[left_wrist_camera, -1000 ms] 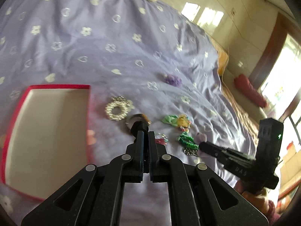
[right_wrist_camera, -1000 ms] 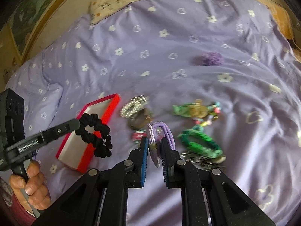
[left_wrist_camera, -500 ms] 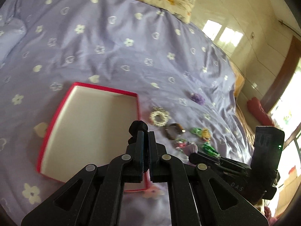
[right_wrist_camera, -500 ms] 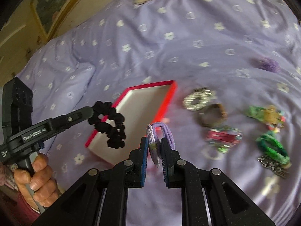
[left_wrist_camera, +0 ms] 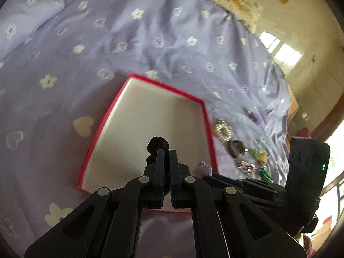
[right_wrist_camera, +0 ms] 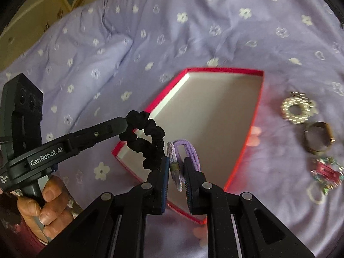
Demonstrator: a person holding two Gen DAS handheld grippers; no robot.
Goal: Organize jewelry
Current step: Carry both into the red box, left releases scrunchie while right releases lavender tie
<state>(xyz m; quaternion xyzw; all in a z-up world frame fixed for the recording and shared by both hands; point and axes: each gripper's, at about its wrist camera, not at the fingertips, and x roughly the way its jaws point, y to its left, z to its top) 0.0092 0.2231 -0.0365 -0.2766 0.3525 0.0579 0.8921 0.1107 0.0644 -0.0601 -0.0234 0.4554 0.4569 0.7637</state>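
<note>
A red-rimmed box [left_wrist_camera: 97, 137] [right_wrist_camera: 253, 116] with a white inside lies open on the purple bedspread. My left gripper [left_wrist_camera: 166, 151] [right_wrist_camera: 123, 124] is shut on a black scrunchie [right_wrist_camera: 148, 139] [left_wrist_camera: 157, 145] and holds it above the box's near end. My right gripper [right_wrist_camera: 176, 165] [left_wrist_camera: 209, 175] is shut on a lilac hair tie [right_wrist_camera: 182, 157] [left_wrist_camera: 203, 169], just right of the scrunchie, also above the box. A pearl ring-shaped scrunchie [right_wrist_camera: 297, 110] [left_wrist_camera: 223, 130], a brown bracelet [right_wrist_camera: 318, 137] [left_wrist_camera: 237, 148] and a pink clip [right_wrist_camera: 327, 171] [left_wrist_camera: 246, 166] lie right of the box.
Green and yellow pieces [left_wrist_camera: 261, 155] and a purple pom-pom [left_wrist_camera: 254, 117] lie farther right on the bedspread. A patterned pillow [left_wrist_camera: 234, 0] sits at the bed's far end. A folded quilt ridge [right_wrist_camera: 90, 64] rises left of the box.
Both grippers have moved left, away from the jewelry pile, with their hair ties held; they now hang over the red box, which fills more of each view.
</note>
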